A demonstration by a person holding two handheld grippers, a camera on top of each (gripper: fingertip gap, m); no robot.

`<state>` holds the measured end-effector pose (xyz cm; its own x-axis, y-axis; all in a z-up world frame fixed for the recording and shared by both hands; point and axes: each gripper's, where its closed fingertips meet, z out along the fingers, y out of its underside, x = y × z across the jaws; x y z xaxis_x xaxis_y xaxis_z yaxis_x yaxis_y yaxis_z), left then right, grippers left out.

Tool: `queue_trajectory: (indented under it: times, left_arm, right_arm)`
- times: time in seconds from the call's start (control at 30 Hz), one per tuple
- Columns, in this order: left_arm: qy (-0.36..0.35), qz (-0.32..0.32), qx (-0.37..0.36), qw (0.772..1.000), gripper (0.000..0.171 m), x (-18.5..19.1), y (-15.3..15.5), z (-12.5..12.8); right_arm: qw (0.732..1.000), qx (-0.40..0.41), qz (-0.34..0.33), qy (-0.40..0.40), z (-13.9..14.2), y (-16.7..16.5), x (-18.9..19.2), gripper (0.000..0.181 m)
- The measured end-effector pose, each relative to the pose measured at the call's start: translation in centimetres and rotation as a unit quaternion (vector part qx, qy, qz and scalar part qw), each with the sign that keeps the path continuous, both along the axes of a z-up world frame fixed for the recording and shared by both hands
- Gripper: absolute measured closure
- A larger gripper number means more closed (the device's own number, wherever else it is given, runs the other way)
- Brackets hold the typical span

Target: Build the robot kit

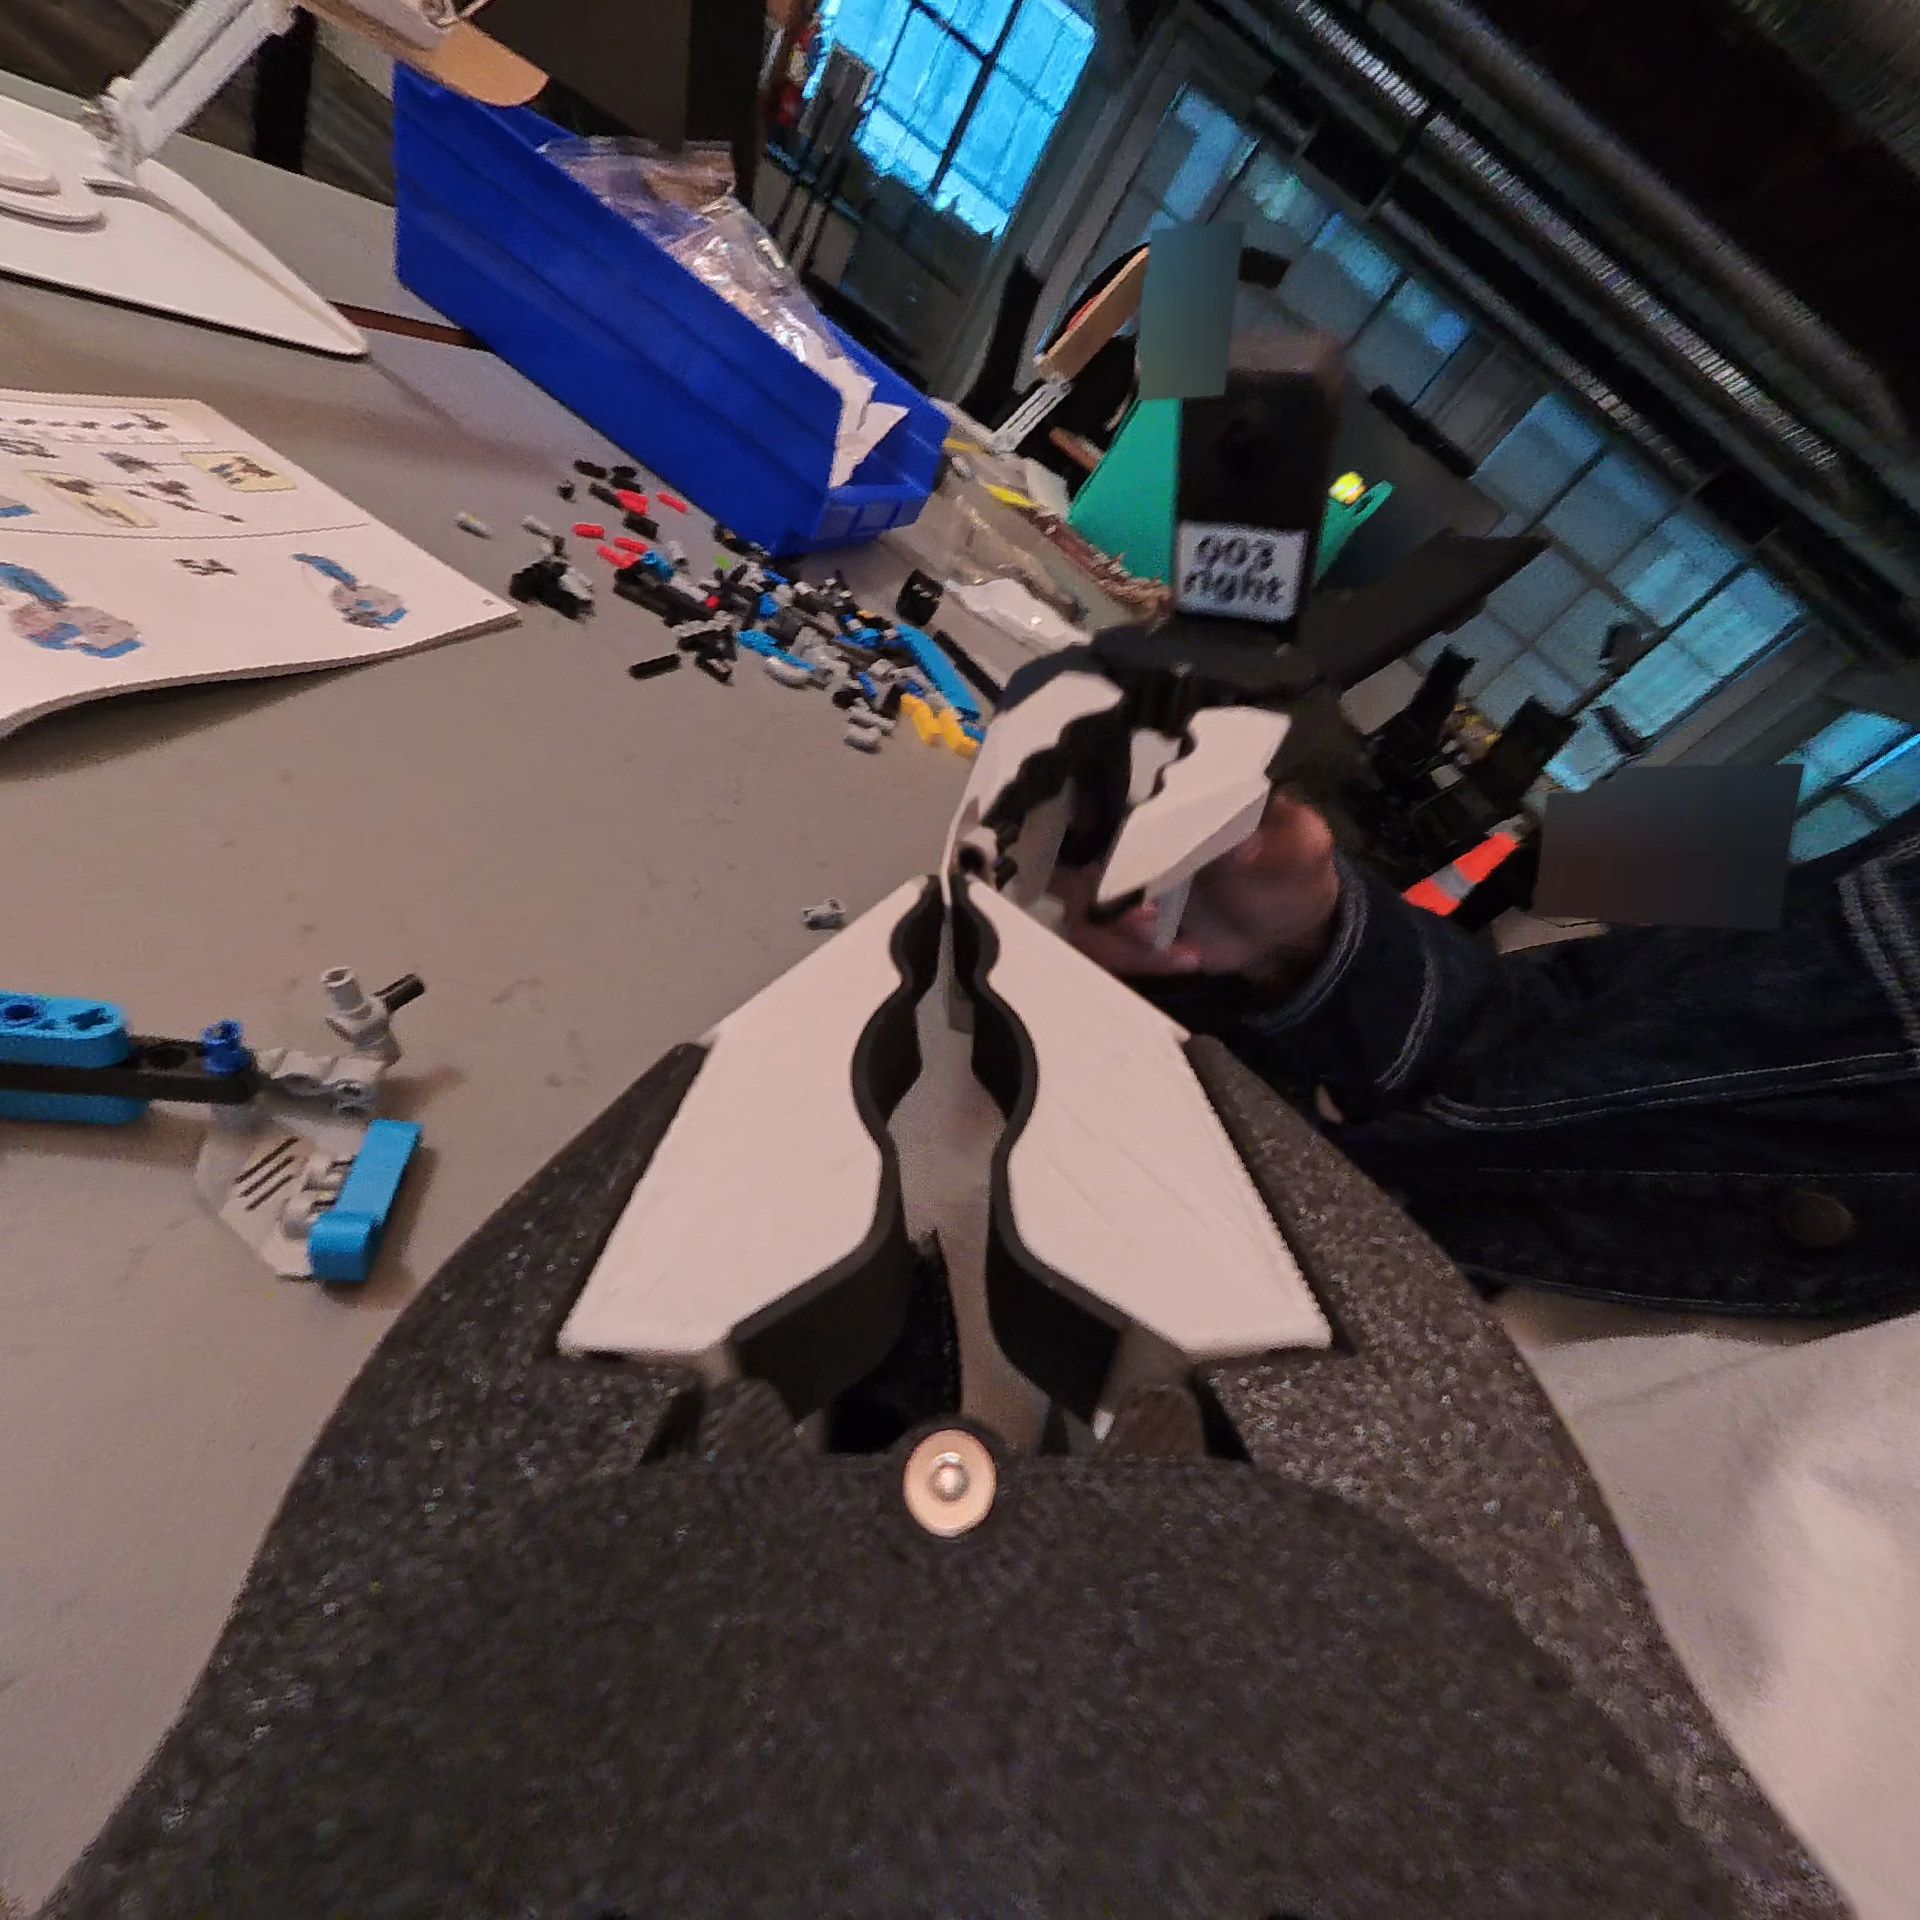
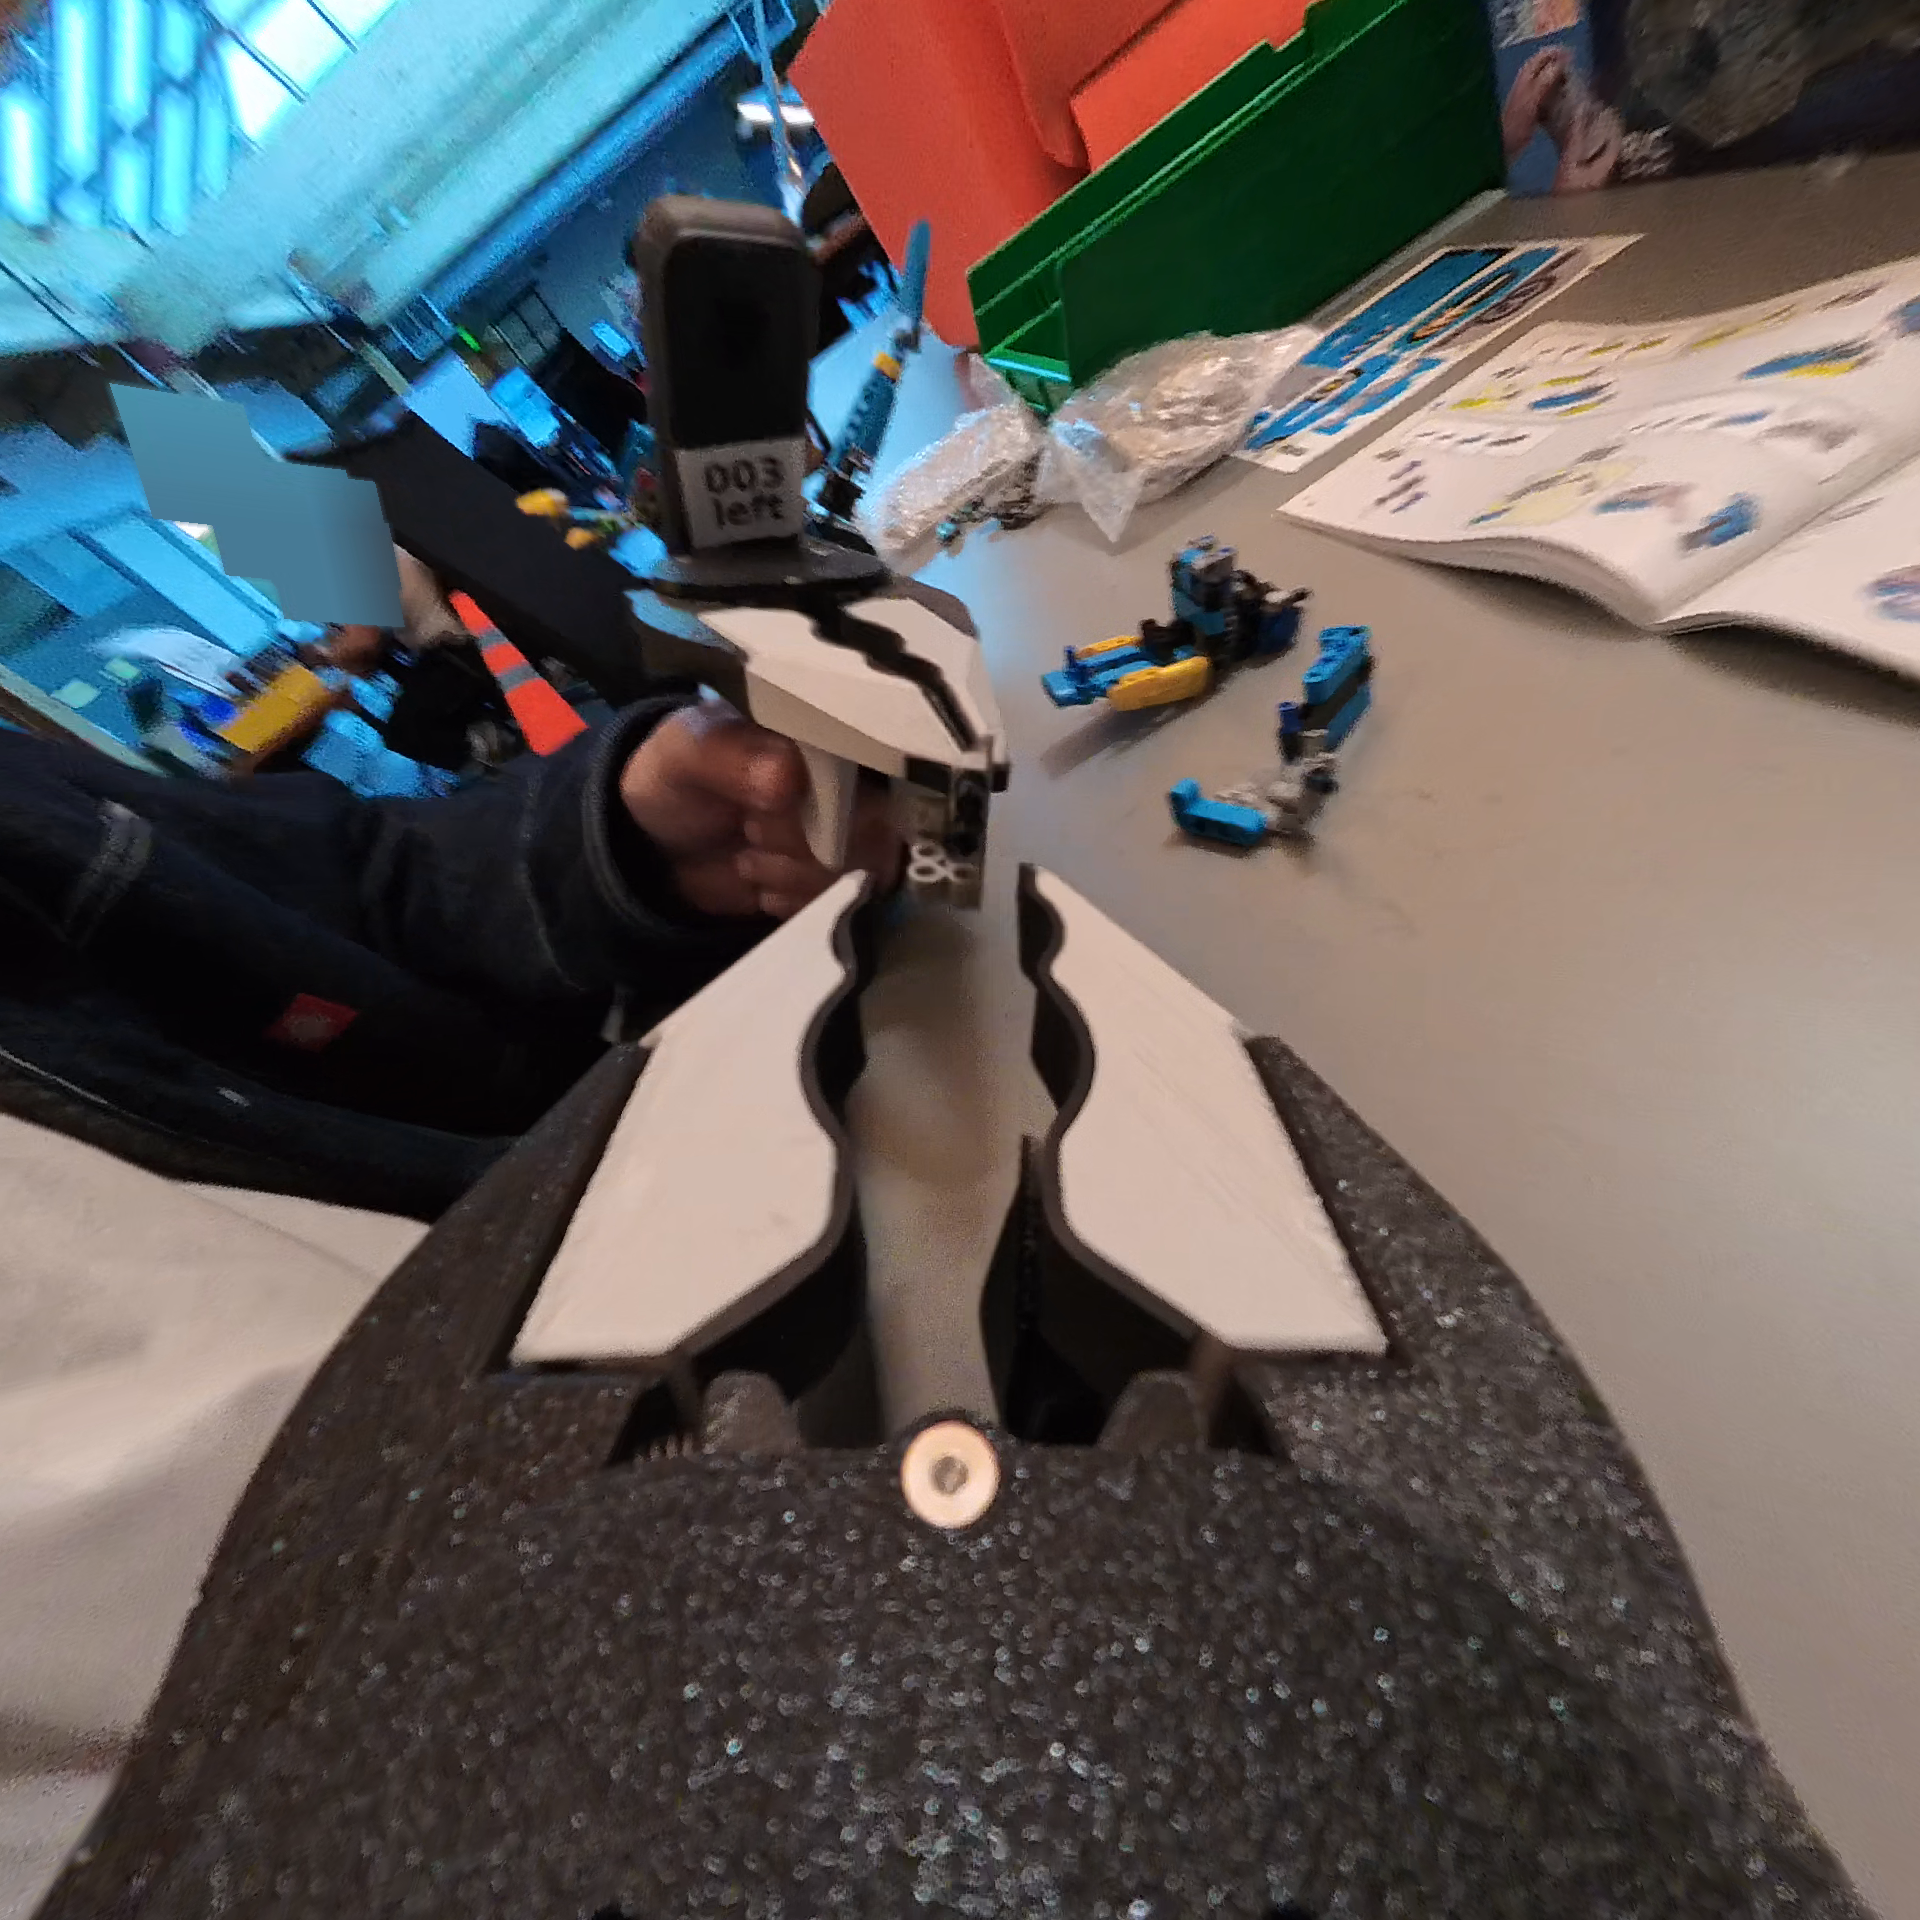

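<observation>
Grey piece: small light-grey holed plastic building piece [image 2: 943, 868], pinched at the left gripper [image 1: 948, 894] tips, hanging down above the grey tabletop [image 2: 1455, 1039].
Left fingers: closed on it.
Right gripper [image 2: 943, 883]: fingers apart, empty, tips flanking the piece from just below.
Poses: tip to tip, facing.
Beyond: blue-and-grey part-built assembly [image 2: 1273, 764] mid-table.

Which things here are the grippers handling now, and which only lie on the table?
In the grippers: left gripper, shut on a small grey piece; right gripper, open, close to it.
Lying about: loose pieces, blue bin, booklet, green bin, small blue model, plastic bags.
</observation>
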<state>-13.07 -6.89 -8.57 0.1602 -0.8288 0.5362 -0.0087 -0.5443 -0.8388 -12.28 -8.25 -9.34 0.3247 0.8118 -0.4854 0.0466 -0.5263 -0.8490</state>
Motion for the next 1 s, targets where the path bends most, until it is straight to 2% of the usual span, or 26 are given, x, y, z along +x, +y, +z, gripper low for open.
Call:
queue_trajectory:
  times: [0.03,0.1,0.17,0.23,0.27,0.47,0.53,0.6,0.67,0.73,0.77,0.87,0.93,1.0]
  left_arm:
    - [0.010,0.006,0.009,1.000,0.171,-0.1,0.1,-0.1]
    - [0.045,0.026,0.033,0.998,0.170,-0.2,0.5,-0.9]
    - [0.085,0.037,0.064,0.994,0.170,0.0,0.6,-1.5]
    - [0.124,0.037,0.092,0.987,0.170,0.3,0.4,-2.4]
    - [0.137,0.036,0.102,0.985,0.170,0.5,0.2,-2.7]
    - [0.150,0.029,0.105,0.983,0.170,0.7,0.0,-3.1]
    - [0.143,0.029,0.101,0.984,0.170,0.7,0.0,-3.0]
    - [0.134,0.030,0.094,0.986,0.170,0.6,0.1,-2.8]
    - [0.113,0.029,0.079,0.990,0.170,0.5,0.1,-2.4]
    - [0.086,0.032,0.062,0.994,0.170,0.4,0.3,-1.8]
    - [0.068,0.033,0.050,0.996,0.170,0.3,0.5,-1.4]
    - [0.024,0.040,0.014,0.999,0.170,-0.2,0.9,-0.5]
    - [0.001,0.048,-0.005,0.999,0.170,-0.7,1.4,-0.1]
    - [-0.021,0.047,-0.025,0.998,0.170,-0.9,1.6,0.2]
  right_arm:
    - [0.999,0.019,-0.008,-0.033,-0.3,0.4,1.4,0.151]
    - [0.987,0.051,-0.020,-0.154,-2.5,1.1,4.6,0.149]
    - [0.962,0.051,0.020,-0.268,-5.3,-0.3,7.1,0.147]
    - [0.938,0.036,0.060,-0.340,-7.4,-2.3,8.5,0.142]
    - [0.928,0.038,0.062,-0.367,-8.1,-2.7,8.9,0.145]
    - [0.902,0.052,0.056,-0.425,-9.5,-2.9,9.2,0.165]
    - [0.904,0.052,0.062,-0.419,-9.5,-2.9,8.9,0.173]
    - [0.905,0.065,0.056,-0.416,-9.2,-2.2,8.7,0.174]
    - [0.944,0.083,0.035,-0.319,-6.2,-1.4,6.4,0.174]
    - [0.984,0.065,-0.018,-0.165,-1.8,0.3,3.7,0.175]
    - [0.995,0.044,-0.039,-0.077,0.1,0.9,2.4,0.175]
    - [0.994,-0.049,-0.058,0.085,1.5,1.9,0.1,0.175]
    - [0.987,-0.072,-0.061,0.131,1.9,2.2,-0.2,0.175]
    - [0.989,-0.052,-0.072,0.119,2.0,2.5,0.0,0.175]
